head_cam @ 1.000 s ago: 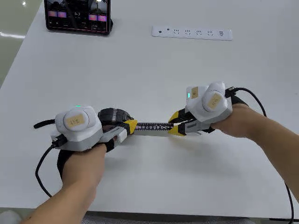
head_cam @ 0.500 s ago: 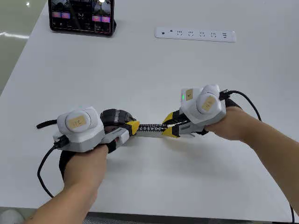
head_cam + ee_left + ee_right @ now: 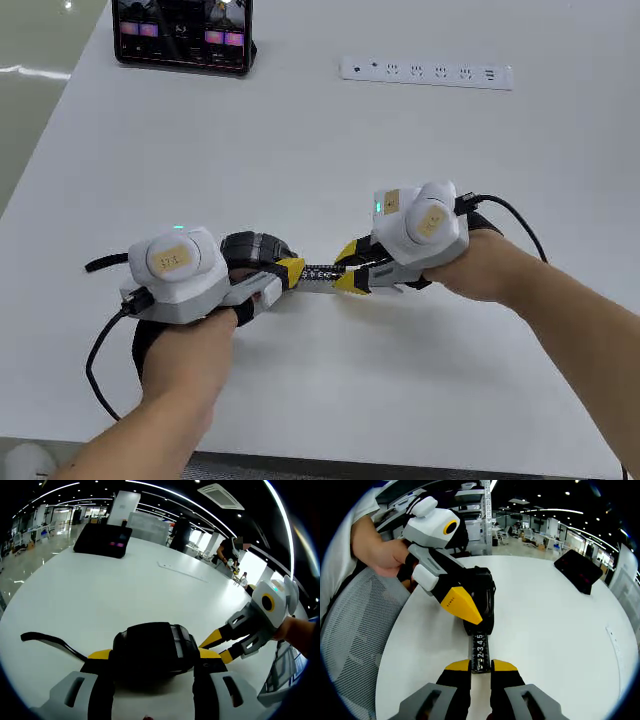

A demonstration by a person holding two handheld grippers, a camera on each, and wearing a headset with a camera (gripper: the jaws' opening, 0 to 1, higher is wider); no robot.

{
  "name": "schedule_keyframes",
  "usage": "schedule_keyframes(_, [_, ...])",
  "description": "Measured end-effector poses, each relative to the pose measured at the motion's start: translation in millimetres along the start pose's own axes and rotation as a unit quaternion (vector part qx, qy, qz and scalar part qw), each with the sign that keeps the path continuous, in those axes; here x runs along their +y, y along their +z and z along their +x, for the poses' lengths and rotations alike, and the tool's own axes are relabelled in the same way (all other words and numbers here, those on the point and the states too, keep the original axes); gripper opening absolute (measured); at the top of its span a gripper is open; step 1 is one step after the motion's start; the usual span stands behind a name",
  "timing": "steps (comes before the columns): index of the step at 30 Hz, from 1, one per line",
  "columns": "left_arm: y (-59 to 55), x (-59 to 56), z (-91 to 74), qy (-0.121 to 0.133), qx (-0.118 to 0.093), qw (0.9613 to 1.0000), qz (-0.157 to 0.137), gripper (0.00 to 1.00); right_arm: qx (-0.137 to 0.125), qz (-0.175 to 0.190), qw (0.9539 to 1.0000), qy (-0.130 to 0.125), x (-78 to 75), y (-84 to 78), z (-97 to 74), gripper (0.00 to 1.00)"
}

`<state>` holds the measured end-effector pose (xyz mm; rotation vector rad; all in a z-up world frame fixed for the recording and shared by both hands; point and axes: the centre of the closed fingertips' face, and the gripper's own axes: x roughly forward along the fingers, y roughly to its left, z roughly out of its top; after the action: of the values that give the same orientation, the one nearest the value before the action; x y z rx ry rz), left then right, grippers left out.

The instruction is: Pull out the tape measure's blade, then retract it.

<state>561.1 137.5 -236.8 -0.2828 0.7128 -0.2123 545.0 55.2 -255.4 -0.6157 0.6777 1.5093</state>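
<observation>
A black tape measure case rests on the white table, with my left gripper shut around it. A short length of black blade with white numbers runs from the case to my right gripper, which is shut on the blade's end. The two grippers stand close together, yellow tips nearly meeting. A black wrist strap trails from the case to the left.
A dark tablet with a lit screen stands at the table's far left. A white power strip lies at the far right. A cable runs from each gripper over the table's near edge. A mesh chair sits beside the table.
My right gripper has moved left toward the case with the blade's end in it, so the exposed blade has grown much shorter. The left gripper keeps its hold on the case.
</observation>
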Motion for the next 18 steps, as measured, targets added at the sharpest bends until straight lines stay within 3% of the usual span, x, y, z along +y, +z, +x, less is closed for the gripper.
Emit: schedule_keyframes(18, [-0.5, 0.5, 0.1, 0.001, 0.0, 1.0, -0.001, 0.59, -0.013, -0.001, 0.9999, 0.008, 1.1, 17.5, 18.5, 0.11])
